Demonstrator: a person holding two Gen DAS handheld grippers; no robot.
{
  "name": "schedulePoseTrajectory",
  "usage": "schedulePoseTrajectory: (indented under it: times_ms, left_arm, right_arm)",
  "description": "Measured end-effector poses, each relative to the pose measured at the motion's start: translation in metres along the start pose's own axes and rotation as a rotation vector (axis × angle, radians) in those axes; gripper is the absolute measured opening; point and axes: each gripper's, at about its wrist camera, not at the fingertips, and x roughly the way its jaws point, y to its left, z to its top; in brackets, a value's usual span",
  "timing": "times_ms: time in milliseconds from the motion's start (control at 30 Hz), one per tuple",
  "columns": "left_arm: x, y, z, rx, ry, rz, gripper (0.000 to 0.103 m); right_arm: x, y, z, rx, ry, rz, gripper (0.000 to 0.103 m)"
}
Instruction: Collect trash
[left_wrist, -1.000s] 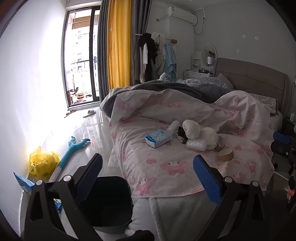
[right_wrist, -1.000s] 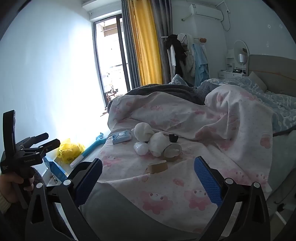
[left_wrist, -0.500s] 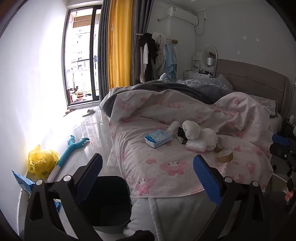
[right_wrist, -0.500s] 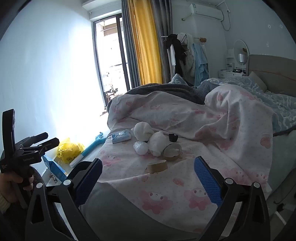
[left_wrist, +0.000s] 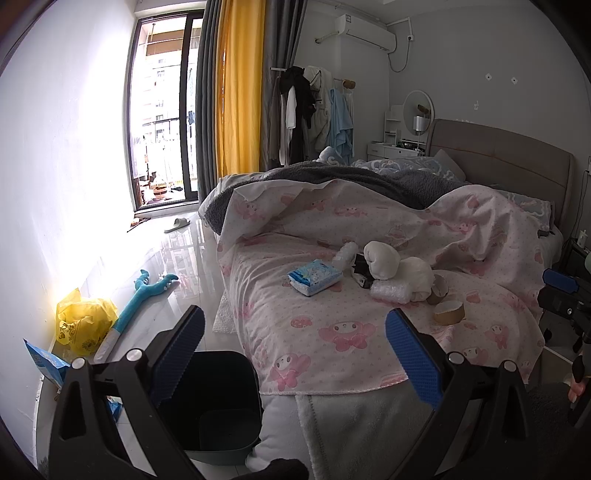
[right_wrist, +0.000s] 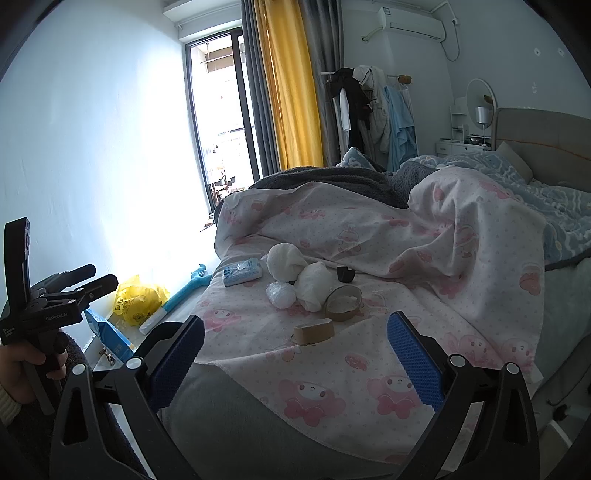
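Little has changed over the last second. The left gripper (left_wrist: 293, 334) still hangs with its blue-padded fingers wide apart and nothing between them, above the dark bin (left_wrist: 218, 402) that stands on the floor at the foot of the bed (left_wrist: 351, 332). In its view the scene has slid only slightly; the bin and the bed hold the same places.

The right gripper (right_wrist: 295, 341) is likewise steady, fingers spread and empty, aimed over the pink sheet.

The trash lies untouched on the bed, at about 12 o'clock from the right gripper: a cardboard tape core (right_wrist: 314, 332) nearest, a tape ring (right_wrist: 343, 297) just beyond it, a bubble-wrap wad (right_wrist: 280, 294) at 11 o'clock, two white balls (right_wrist: 291, 264) touching each other behind that, a small black cap (right_wrist: 346, 274) at 1 o'clock, and a blue tissue pack (right_wrist: 242, 271) farthest left.

On the floor at 10 o'clock, a yellow bag (right_wrist: 138, 297) and a blue toy (right_wrist: 184, 291) lie by the wall.
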Motion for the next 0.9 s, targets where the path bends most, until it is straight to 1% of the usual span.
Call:
schedulePoseTrajectory:
  times_ms: [900]
  left_arm:
    - [0.0, 0.0008, -0.0009, -0.005, -0.001, -0.002, 0.1]
  right_arm:
    - [-0.0006, -0.0008, 0.0001, 0.002, 0.0, 0.001, 0.1]
